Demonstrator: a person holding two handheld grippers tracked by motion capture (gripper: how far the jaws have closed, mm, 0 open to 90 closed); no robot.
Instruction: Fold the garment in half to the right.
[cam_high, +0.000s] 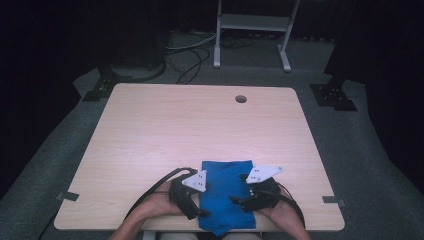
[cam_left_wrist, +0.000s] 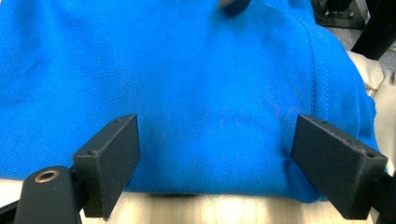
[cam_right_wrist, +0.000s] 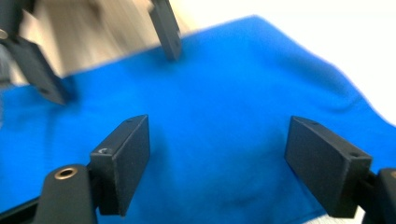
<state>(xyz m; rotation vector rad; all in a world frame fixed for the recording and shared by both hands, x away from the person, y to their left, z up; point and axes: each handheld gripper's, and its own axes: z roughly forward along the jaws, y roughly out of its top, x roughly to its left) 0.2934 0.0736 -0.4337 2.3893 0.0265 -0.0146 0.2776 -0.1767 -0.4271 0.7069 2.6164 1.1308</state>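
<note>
Flanking blue cloth (cam_high: 224, 192) on table (cam_high: 165, 130): left gripper (cam_left_wrist: 212, 156), right gripper (cam_right_wrist: 217, 161), jaws spread

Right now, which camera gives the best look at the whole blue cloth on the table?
The high view: it shows the blue cloth as a folded rectangle at the table's near edge, its front hanging over. The left gripper view shows close-up fabric with a stitched seam; the right gripper view shows a blurred stretch of it with one edge.

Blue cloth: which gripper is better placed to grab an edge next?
Probably left: the left gripper stands open at the blue cloth's hem, by bare table; the right gripper hovers open over mid-cloth.
</note>
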